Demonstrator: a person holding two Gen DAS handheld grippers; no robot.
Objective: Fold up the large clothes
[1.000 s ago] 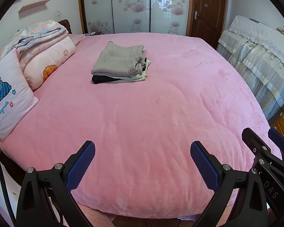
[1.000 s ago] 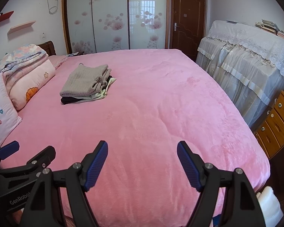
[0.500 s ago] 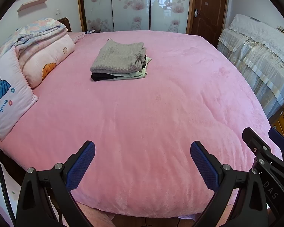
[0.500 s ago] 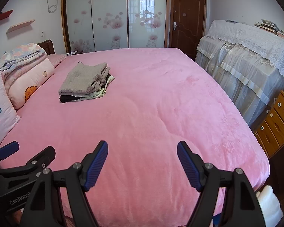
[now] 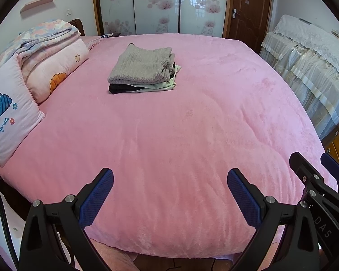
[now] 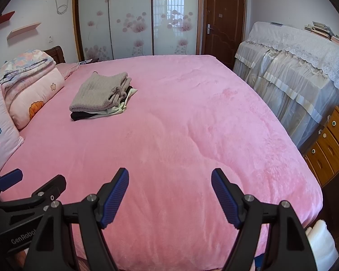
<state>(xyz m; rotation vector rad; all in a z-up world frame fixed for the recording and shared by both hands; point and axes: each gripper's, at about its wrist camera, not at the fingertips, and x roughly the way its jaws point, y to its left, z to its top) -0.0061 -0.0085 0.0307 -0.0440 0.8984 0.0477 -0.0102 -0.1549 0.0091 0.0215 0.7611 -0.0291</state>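
A stack of folded clothes (image 5: 143, 70) lies on the far left part of the pink bed (image 5: 180, 135), with a grey knit sweater on top and black and pale green pieces under it. It also shows in the right wrist view (image 6: 101, 96). My left gripper (image 5: 169, 187) is open and empty above the bed's near edge, far from the stack. My right gripper (image 6: 169, 186) is open and empty beside it, also at the near edge. The right gripper's side shows in the left wrist view (image 5: 316, 180).
Pillows (image 5: 13, 117) and a folded quilt (image 5: 49, 52) lie along the bed's left side. A lace-covered piece of furniture (image 6: 293, 67) and a wooden drawer cabinet (image 6: 330, 144) stand to the right. Sliding wardrobe doors (image 6: 135, 22) and a brown door (image 6: 222, 27) are behind.
Both grippers have tilted slightly, so the bed and clothes stack sit a little lower in the views. Both stay open and empty.
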